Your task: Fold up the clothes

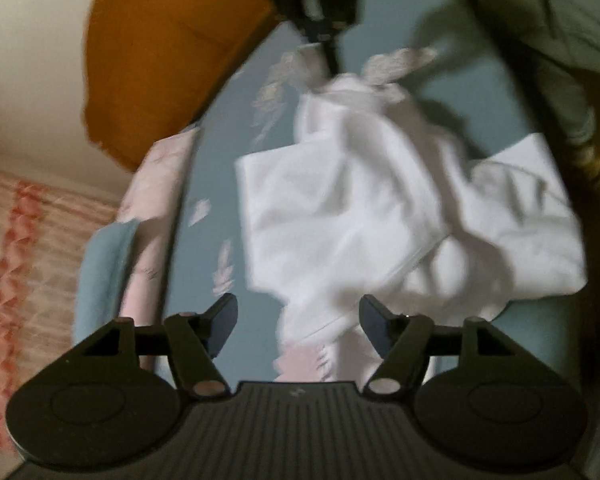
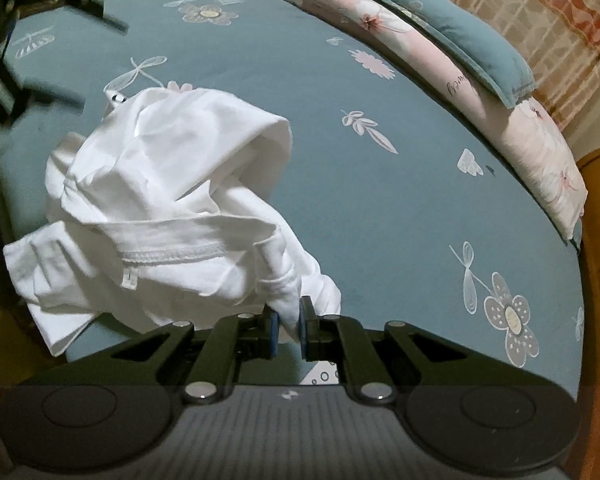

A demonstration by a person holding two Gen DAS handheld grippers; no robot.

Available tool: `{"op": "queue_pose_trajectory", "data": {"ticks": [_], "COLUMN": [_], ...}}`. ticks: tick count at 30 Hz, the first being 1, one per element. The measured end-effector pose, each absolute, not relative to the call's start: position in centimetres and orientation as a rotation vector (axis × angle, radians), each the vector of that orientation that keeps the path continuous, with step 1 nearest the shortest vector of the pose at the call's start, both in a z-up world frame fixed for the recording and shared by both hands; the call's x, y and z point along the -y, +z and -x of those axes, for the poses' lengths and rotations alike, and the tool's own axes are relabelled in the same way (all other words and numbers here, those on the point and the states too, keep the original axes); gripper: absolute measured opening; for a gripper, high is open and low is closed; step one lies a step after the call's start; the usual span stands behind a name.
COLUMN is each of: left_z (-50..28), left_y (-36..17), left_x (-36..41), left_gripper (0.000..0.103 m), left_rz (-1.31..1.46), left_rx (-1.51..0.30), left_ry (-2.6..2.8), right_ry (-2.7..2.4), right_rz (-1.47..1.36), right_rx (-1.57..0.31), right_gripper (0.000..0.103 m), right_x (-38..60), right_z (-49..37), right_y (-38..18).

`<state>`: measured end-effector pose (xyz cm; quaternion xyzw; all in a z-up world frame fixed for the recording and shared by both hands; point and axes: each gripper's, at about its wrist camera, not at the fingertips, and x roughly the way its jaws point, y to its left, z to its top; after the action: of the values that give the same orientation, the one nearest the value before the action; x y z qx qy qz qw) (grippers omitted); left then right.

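A blue sheet printed with flowers and dragonflies covered the bed. Along its far edge lay a pink quilt with a blue pillow on top. A crumpled white garment lay on the sheet, one corner drawn toward the right gripper, whose pads were clamped on a twisted fold of the cloth. In the left wrist view, which was blurred, the garment was bunched on the sheet; the left gripper hung just short of it, jaws wide apart and gripping nothing.
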<state>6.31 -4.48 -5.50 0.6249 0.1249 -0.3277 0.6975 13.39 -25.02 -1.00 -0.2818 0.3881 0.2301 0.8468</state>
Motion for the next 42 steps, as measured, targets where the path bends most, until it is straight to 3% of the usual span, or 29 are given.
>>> {"op": "queue_pose_trajectory", "data": {"ticks": [6, 19, 20, 22, 23, 24, 34, 42], "left_z": [-6.6, -7.6, -7.6, -7.8, -8.0, -8.3, -15.1, -20.1], "left_y": [-8.9, -7.7, -8.0, -8.5, -8.1, -7.6, 0.7, 5.3], "left_x": [5.6, 5.2, 5.3, 5.4, 5.6, 5.7, 3.6, -0.7], "left_gripper": [0.069, 0.069, 0.064, 0.033, 0.011, 0.005, 0.003, 0.003], "left_rz": [-1.466, -1.427, -1.448, -1.477, -1.442, -1.397, -0.836, -0.548], "left_rx": [-0.236, -0.091, -0.092, -0.104, -0.132, -0.166, -0.338, -0.368], "left_ry": [-0.766, -0.697, -0.705, -0.719, -0.723, -0.726, -0.501, -0.357], "right_ry": [0.494, 0.488, 0.489, 0.492, 0.494, 0.495, 0.495, 0.395], "right_rz": [0.553, 0.518, 0.518, 0.519, 0.521, 0.522, 0.504, 0.438], "right_rx": [-0.83, -0.839, -0.839, -0.84, -0.838, -0.836, -0.746, -0.616], "right_gripper": [0.011, 0.011, 0.011, 0.011, 0.011, 0.011, 0.011, 0.009], "right_x": [25.7, 25.9, 25.8, 25.7, 25.6, 25.6, 25.3, 25.3], "right_z": [-13.2, -13.5, -13.5, -13.4, -13.4, -13.3, -13.5, -17.3], "right_y": [-0.7, -1.4, -1.5, -1.6, -1.6, -1.5, 1.3, 5.3]}}
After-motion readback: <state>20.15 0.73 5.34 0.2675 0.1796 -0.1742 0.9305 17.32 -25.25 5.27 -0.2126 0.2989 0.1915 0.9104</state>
